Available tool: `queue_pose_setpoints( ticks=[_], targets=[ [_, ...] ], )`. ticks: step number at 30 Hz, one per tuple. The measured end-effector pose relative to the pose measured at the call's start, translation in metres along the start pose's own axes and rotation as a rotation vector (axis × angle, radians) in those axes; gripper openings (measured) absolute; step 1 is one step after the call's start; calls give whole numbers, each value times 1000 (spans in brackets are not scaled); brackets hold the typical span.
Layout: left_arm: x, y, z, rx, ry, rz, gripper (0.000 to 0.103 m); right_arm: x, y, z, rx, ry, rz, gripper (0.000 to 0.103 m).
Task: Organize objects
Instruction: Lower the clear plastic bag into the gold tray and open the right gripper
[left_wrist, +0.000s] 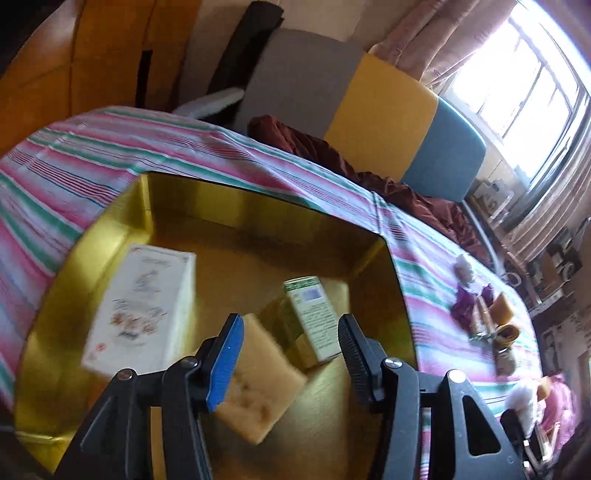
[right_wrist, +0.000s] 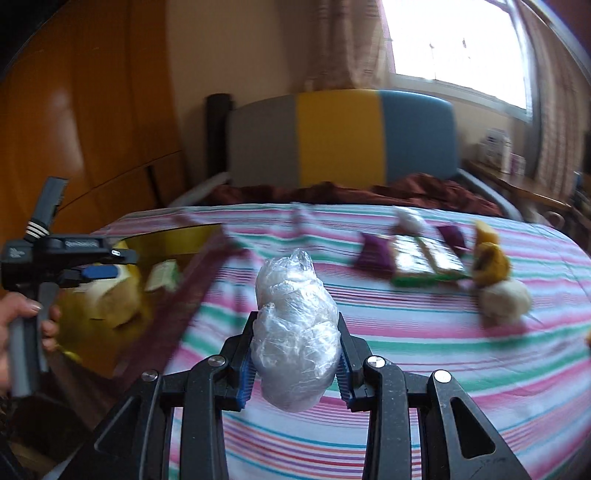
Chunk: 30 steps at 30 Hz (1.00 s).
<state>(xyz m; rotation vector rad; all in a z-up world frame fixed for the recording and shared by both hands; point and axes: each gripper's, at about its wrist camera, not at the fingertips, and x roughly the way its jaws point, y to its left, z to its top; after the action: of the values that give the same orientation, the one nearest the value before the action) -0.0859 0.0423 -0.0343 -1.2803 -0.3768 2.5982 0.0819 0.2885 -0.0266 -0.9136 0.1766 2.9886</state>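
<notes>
Right gripper (right_wrist: 295, 363) fingers clamp the plastic-wrapped bundle (right_wrist: 295, 332) mid-body; looks soft, light, slippery, so keep the squeeze gentle. Left gripper (left_wrist: 291, 334) fingers wide above the sponge (left_wrist: 258, 376) in the gold tray (left_wrist: 258, 206).

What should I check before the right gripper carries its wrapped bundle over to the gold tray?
1. Right gripper shut on the plastic-wrapped bundle: ok.
2. Bundle lifted off the striped cloth: cannot tell.
3. Left gripper open, holding nothing: ok.
4. Left gripper out of the way: not ok, it hangs over the gold tray.
5. Free floor in the tray: ok, beyond the white box, green-labelled box and tan block.
</notes>
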Motion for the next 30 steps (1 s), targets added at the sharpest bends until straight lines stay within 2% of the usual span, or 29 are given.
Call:
queue_pose_setpoints(
  ticks=[6, 9, 15, 20, 25, 30],
  targets=[
    [-15, 16, 2, -68, -42, 18, 54, 10, 51, 17, -28, 30, 154, 38],
    [-22, 20, 7, -71, -62, 21, 55, 17, 84, 24, -76, 42, 219, 39],
    [-30, 32, 11, -126, -78, 28, 55, 44, 129, 26, -181, 119, 244, 39],
    [-37, 39, 12, -158, -100, 38, 55, 66, 141, 23, -207, 178, 231, 39],
    [-39, 43, 12, -174, -107, 43, 55, 70, 146, 22, -200, 180, 221, 62],
    [-40, 41, 10, -171, -105, 38, 55, 57, 143, 21, -191, 149, 223, 63]
  ],
)
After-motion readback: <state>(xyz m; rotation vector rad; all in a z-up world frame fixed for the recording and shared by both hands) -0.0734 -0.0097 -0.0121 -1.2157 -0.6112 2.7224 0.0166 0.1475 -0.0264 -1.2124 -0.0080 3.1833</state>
